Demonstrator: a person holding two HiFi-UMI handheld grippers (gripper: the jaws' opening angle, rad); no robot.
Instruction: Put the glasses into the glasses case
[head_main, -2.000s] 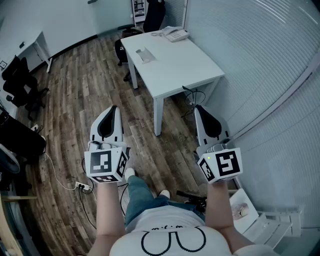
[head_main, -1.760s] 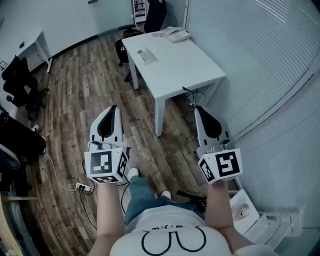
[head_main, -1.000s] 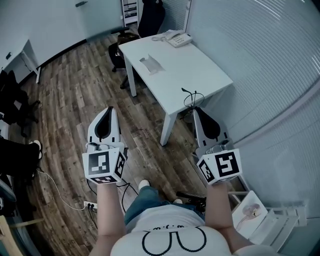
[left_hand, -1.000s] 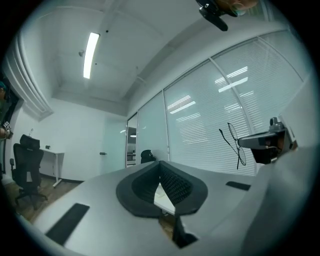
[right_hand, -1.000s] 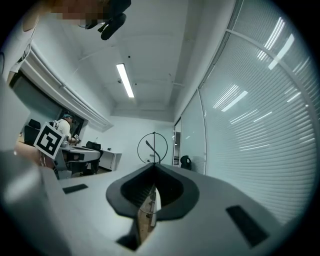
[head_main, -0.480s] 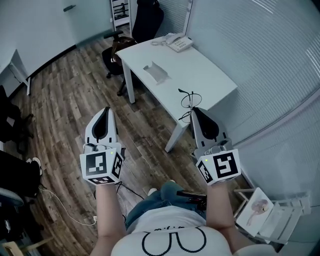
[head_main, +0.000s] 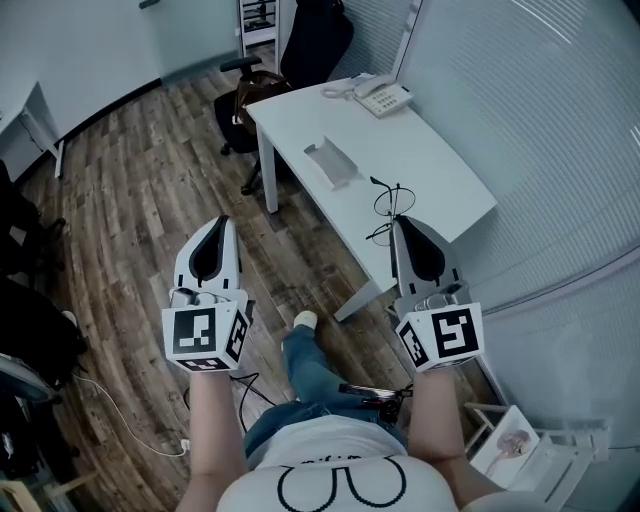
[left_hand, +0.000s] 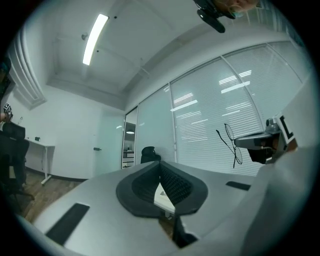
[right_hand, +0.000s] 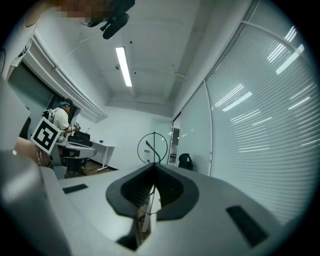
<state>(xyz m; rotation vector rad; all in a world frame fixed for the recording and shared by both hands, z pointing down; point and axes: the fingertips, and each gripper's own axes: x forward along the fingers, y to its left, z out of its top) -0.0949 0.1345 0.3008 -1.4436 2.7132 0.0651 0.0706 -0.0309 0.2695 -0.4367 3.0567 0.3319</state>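
Thin wire-framed glasses (head_main: 386, 207) stick out past the tip of my right gripper (head_main: 399, 222), which is shut on them. In the right gripper view a round lens (right_hand: 153, 147) stands above the closed jaws. A small grey glasses case (head_main: 331, 162) lies on the white table (head_main: 440, 175), ahead of both grippers and well apart from them. My left gripper (head_main: 221, 222) is shut with nothing in it and hangs over the wood floor left of the table. The left gripper view shows the glasses (left_hand: 231, 145) off to the right.
A white desk phone (head_main: 386, 97) sits at the table's far end. Black office chairs (head_main: 312, 40) stand behind the table. A blind-covered glass wall (head_main: 560, 130) runs along the right. Cables (head_main: 135, 415) lie on the floor at lower left, and a white rack (head_main: 545, 462) stands at lower right.
The person has walked toward the table, so it now lies closer and more in front of the right gripper. Both grippers kept their pose, with the glasses still held.
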